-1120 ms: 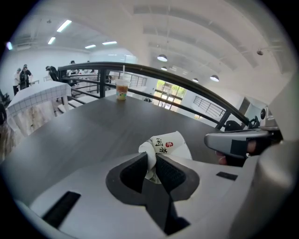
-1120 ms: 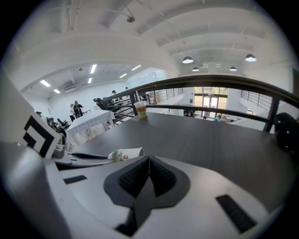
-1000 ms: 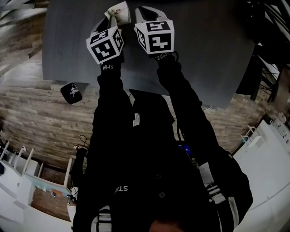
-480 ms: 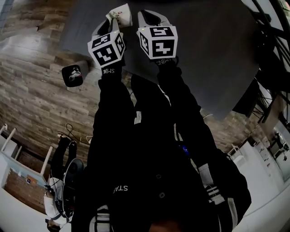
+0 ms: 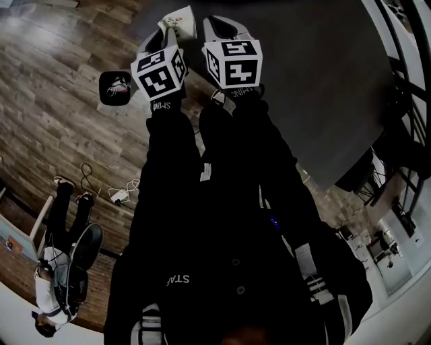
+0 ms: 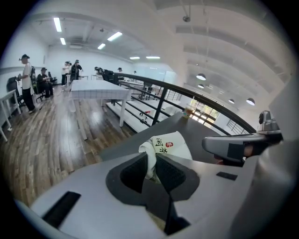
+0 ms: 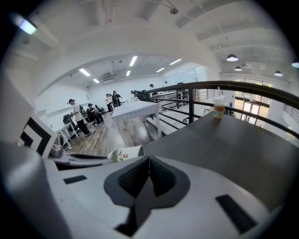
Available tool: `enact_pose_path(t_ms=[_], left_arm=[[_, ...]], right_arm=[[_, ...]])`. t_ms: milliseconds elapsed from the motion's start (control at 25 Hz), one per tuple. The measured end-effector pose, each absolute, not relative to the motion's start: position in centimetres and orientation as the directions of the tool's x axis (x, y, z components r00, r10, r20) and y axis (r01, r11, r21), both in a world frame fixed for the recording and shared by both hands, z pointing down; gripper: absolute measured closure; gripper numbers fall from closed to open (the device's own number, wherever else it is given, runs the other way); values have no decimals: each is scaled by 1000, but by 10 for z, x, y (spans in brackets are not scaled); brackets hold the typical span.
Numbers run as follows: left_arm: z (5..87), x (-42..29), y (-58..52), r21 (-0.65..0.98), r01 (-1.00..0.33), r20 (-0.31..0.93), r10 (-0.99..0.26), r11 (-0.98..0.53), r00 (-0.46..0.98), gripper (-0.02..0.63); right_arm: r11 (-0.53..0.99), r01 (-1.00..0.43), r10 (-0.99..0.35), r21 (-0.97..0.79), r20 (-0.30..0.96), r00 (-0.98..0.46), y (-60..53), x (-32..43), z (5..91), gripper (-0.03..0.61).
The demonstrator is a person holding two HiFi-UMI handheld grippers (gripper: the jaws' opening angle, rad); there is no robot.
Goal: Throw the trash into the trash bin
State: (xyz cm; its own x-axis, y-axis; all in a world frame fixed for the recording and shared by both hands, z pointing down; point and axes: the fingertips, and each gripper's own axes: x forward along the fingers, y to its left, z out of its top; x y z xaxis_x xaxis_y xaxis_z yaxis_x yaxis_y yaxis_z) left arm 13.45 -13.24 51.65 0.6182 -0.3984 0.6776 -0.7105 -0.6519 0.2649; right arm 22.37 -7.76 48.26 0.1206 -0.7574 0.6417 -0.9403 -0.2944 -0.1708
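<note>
A crumpled white paper cup with red print [image 6: 168, 145] is pinched between the pads of my left gripper [image 6: 152, 163]. In the head view the cup [image 5: 180, 15] sticks out past the left gripper [image 5: 174, 25], over the edge of the dark grey table [image 5: 316, 87]. My right gripper [image 5: 217, 23] is close beside it on the right, shut and empty [image 7: 148, 173]. A small black bin [image 5: 116, 88] with something white in it stands on the wooden floor, just left of the left gripper's marker cube [image 5: 159, 73].
A drink cup [image 7: 218, 108] stands at the table's far edge by a black railing [image 7: 196, 100]. Cables and a charger [image 5: 120, 195] lie on the floor. A person [image 5: 60, 269] stands at lower left, and others stand near white tables [image 6: 98, 88] in the distance.
Both grippers have swung together to the left with the cup still held. The table has slid off to the right of the view, and the floor and black bin now lie beside the left gripper.
</note>
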Motion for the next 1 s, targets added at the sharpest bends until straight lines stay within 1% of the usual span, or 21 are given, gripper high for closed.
enact_pose_path(t_ms=[320, 640, 1000], left_arm=[[529, 26, -180, 269, -800, 693, -469, -536, 547, 552], [550, -96, -212, 266, -884, 716, -535, -385, 449, 552], [613, -215, -222, 254, -939, 752, -563, -231, 342, 552]], right_arm=[[-151, -973, -760, -175, 650, 1, -140, 122, 492, 562], [7, -983, -728, -184, 673, -131, -189, 8, 512, 563], [154, -968, -657, -200, 711, -252, -220, -103, 570, 563]])
